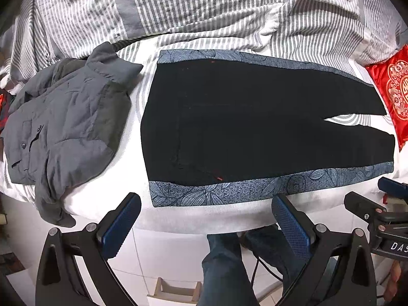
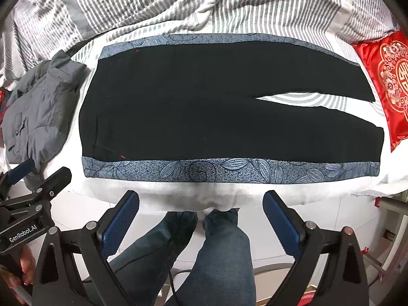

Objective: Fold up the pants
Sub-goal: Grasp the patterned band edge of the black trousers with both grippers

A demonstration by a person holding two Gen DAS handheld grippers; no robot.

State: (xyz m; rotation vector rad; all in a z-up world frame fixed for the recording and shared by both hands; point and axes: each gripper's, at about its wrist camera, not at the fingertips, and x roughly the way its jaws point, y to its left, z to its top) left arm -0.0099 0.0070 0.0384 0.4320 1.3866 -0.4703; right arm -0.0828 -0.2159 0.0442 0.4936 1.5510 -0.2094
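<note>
"GenRobot.AI" reads on the left gripper at nine o'clock in the right wrist view, while the left wrist view catches only "DA" on the right gripper at four o'clock. Both stand wide, holding nothing. The black pants lie flat mid-bed, waist at nine o'clock, between a grey jacket and red cushion; the person's jeans show at six o'clock.

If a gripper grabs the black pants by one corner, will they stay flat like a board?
Probably not. The black pants lie limp and flat on the bed, so they would likely droop and fold. The two legs, split apart at the right, may swing separately.
</note>
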